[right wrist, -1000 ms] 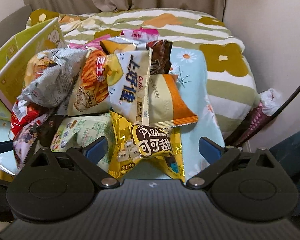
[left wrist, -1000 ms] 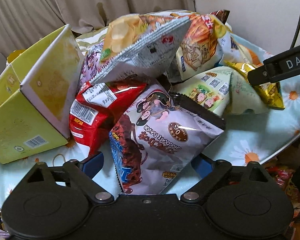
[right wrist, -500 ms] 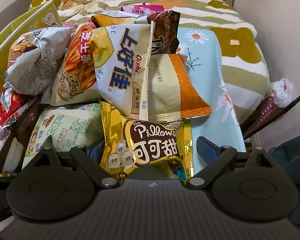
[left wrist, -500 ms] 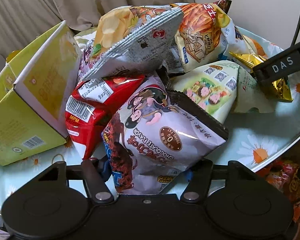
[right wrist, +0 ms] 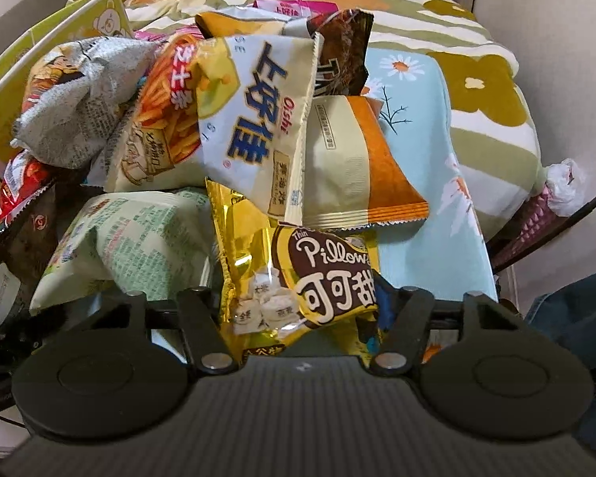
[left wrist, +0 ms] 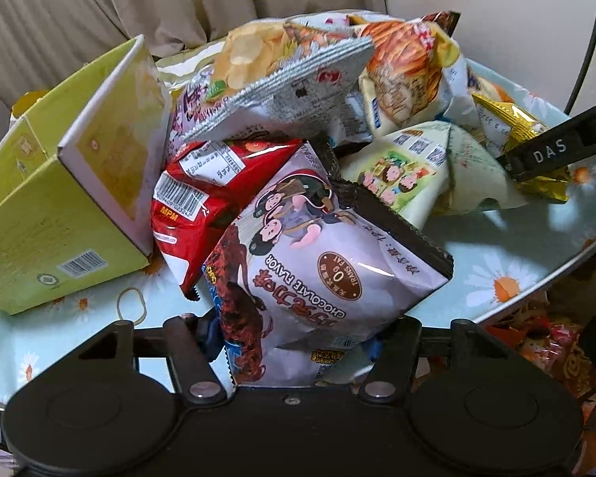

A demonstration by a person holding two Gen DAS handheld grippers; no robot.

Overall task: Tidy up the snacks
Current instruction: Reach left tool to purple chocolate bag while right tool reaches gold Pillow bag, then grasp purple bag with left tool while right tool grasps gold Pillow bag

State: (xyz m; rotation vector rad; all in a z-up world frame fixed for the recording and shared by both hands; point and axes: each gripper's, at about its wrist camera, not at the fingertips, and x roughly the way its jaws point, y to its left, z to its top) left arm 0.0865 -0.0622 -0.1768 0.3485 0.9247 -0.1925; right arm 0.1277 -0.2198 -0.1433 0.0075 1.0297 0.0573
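Between tool (right wrist: 298, 314) jaws, upright gold packet (right wrist: 298, 278)

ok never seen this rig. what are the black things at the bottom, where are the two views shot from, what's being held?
No robot: a person holds a two-finger claw in each hand, with a fisheye camera on each looking along the fingers. The black shapes are the claws' own bodies. In the left view, the left claw pinches a purple chocolate-flavour bag, jaws closing. In the right view, the right claw is closing on a gold Pillows bag, which crumples between its fingers. Both bags belong to a snack pile on a daisy-print tablecloth, beside an open yellow box.
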